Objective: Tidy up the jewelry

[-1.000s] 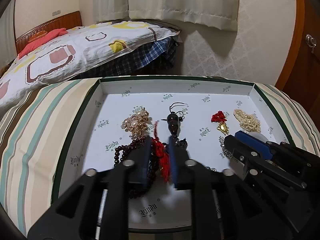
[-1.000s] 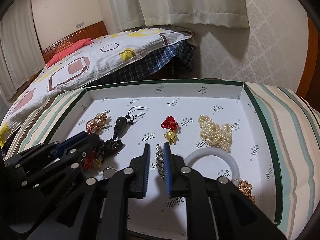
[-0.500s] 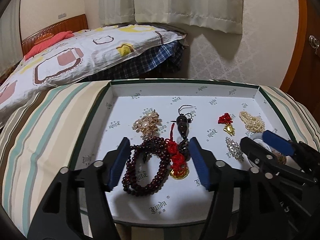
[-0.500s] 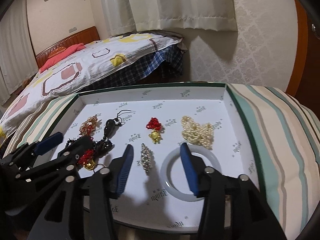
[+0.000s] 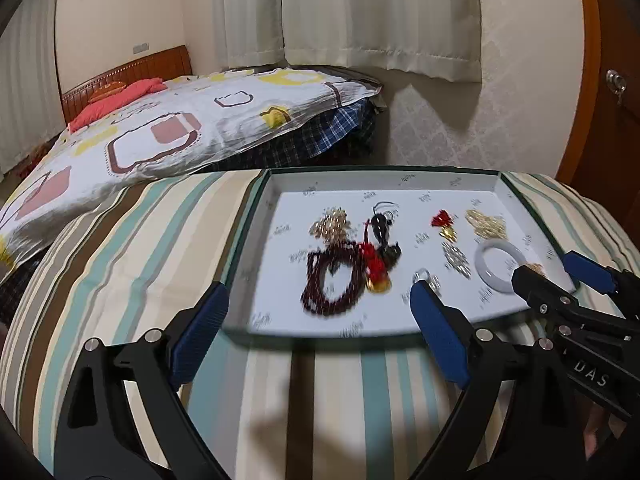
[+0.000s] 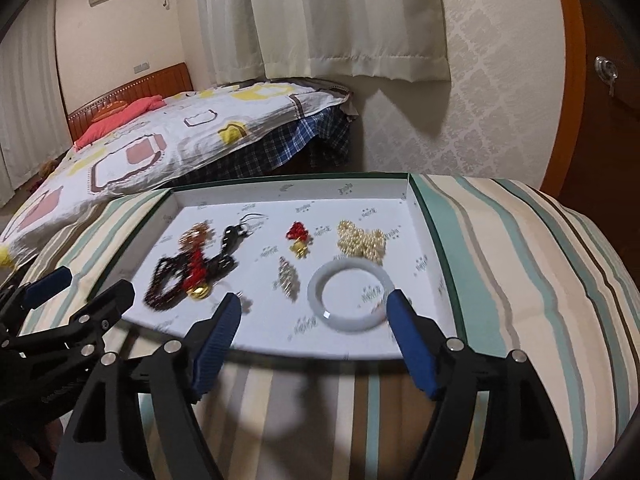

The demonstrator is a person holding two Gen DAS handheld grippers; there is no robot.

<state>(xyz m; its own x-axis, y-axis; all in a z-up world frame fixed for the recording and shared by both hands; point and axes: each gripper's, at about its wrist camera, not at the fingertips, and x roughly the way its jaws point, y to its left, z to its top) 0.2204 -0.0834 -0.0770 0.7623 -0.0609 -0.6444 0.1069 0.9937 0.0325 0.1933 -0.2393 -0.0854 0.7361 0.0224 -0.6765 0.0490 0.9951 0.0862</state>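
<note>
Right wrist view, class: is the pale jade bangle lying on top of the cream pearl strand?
No: the pale jade bangle lies flat on the white tray floor, nearer the camera than the cream pearl strand, not overlapping it.

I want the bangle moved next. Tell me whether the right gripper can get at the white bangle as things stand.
Probably yes. The right gripper is open and empty, the white bangle lies flat just ahead between its fingers, and nothing covers it; only the low tray wall lies between.

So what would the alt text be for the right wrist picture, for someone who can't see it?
An open two-finger gripper with blue pads hovers at the near edge of a shallow white tray on a striped cloth. In the tray lie a pale bangle, a heap of pearls, dark red beads and small charms. A second gripper shows at left, a bed behind.
</note>
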